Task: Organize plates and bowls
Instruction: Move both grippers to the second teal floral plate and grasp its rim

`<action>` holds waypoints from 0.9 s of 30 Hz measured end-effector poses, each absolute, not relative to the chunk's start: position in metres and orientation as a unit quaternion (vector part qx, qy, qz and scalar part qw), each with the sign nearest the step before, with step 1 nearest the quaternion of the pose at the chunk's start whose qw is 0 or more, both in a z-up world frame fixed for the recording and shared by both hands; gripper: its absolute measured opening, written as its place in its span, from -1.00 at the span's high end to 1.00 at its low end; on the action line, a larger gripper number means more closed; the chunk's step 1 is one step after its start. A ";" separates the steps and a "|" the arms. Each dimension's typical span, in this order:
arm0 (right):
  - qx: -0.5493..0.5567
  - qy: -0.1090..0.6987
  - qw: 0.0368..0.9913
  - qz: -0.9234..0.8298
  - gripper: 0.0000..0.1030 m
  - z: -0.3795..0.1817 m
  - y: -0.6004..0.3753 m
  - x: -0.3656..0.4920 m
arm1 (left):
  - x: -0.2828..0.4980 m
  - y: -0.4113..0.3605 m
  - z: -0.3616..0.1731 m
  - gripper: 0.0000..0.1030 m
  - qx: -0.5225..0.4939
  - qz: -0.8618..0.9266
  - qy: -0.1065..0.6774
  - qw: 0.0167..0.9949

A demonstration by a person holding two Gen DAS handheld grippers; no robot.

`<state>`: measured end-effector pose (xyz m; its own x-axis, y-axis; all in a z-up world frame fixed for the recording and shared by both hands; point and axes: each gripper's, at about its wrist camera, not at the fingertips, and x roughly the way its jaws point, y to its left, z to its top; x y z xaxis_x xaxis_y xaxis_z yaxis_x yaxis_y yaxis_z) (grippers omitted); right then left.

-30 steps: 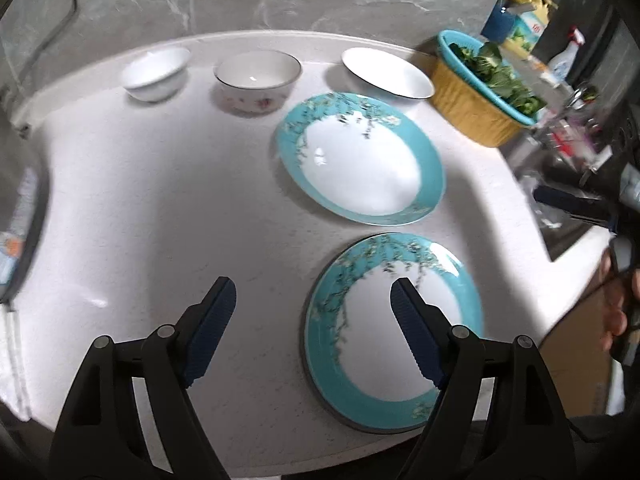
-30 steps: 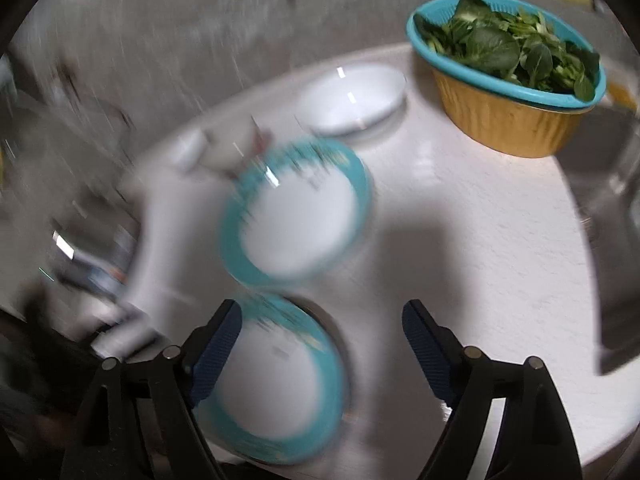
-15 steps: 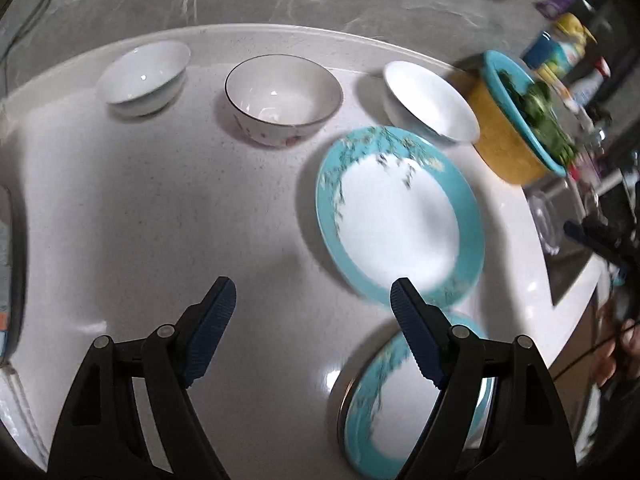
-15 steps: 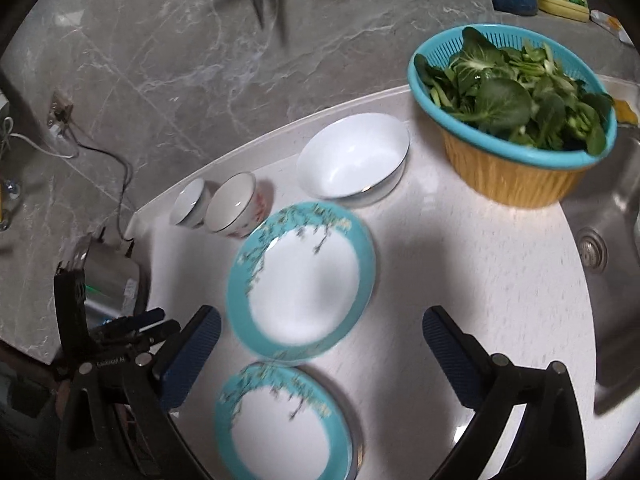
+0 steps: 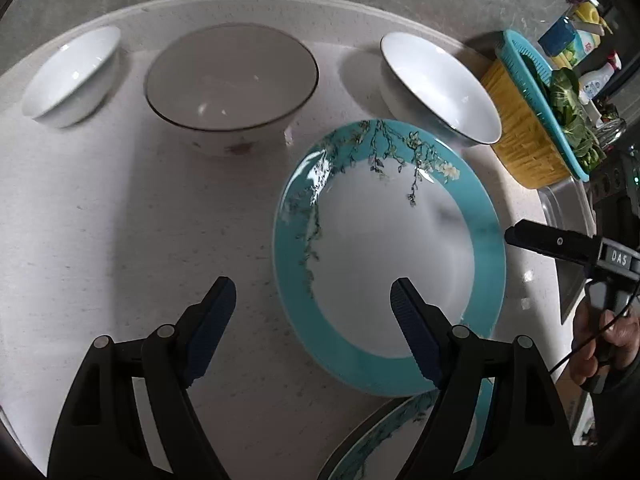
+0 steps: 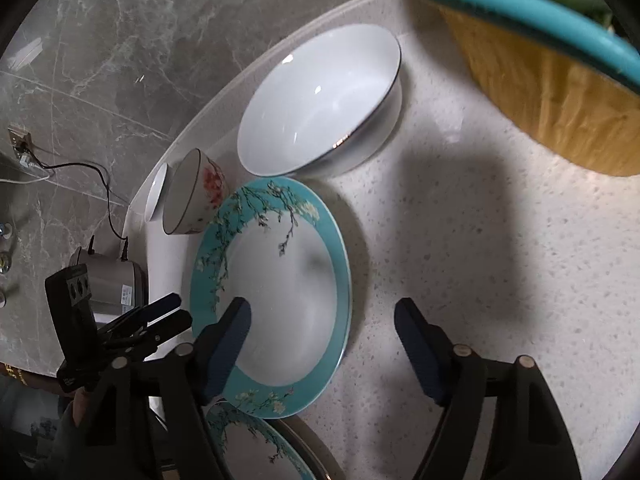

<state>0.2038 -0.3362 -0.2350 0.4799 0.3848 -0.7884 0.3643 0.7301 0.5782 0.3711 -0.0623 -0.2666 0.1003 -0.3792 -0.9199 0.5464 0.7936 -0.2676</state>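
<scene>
A teal-rimmed blossom plate lies on the white counter; it also shows in the right wrist view. A second matching plate lies nearer, partly hidden, its edge also in the right wrist view. Behind stand a small white bowl, a floral bowl and a wide white bowl, the last also in the right wrist view. My left gripper is open and empty over the plate's left rim. My right gripper is open and empty over its right rim.
A yellow basket with a teal colander of greens stands at the right, close above in the right wrist view. A steel appliance with a cord stands at the counter's left end. Bottles stand behind the basket.
Both grippers have moved forward and lower toward the farther teal plate, which now looks much larger. The nearer plate has slid to the bottom edge of both views. Both grippers stay open.
</scene>
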 end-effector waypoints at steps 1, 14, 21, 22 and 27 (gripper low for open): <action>0.363 0.517 0.775 0.008 -0.48 -0.238 -0.335 0.206 | 0.372 -0.064 -0.271 -0.49 0.066 -0.316 0.597 0.735; 0.355 0.533 0.768 0.015 -0.46 -0.254 -0.329 0.223 | 0.382 -0.074 -0.297 0.06 0.053 -0.313 0.618 0.719; 0.347 0.547 0.762 0.014 0.09 -0.259 -0.325 0.228 | 0.387 -0.074 -0.302 0.50 0.051 -0.305 0.623 0.718; 0.349 0.554 0.756 0.016 0.45 -0.262 -0.324 0.230 | 0.388 -0.075 -0.302 0.56 0.049 -0.302 0.625 0.719; 0.344 0.561 0.753 0.013 0.79 -0.263 -0.323 0.233 | 0.393 -0.073 -0.303 0.69 0.046 -0.287 0.625 0.724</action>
<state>0.2325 -0.3234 -0.2634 0.3706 0.4051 -0.8358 0.3666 0.7630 0.5324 0.3930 -0.0734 -0.3028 0.0530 -0.3584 -0.9321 0.4742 0.8305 -0.2923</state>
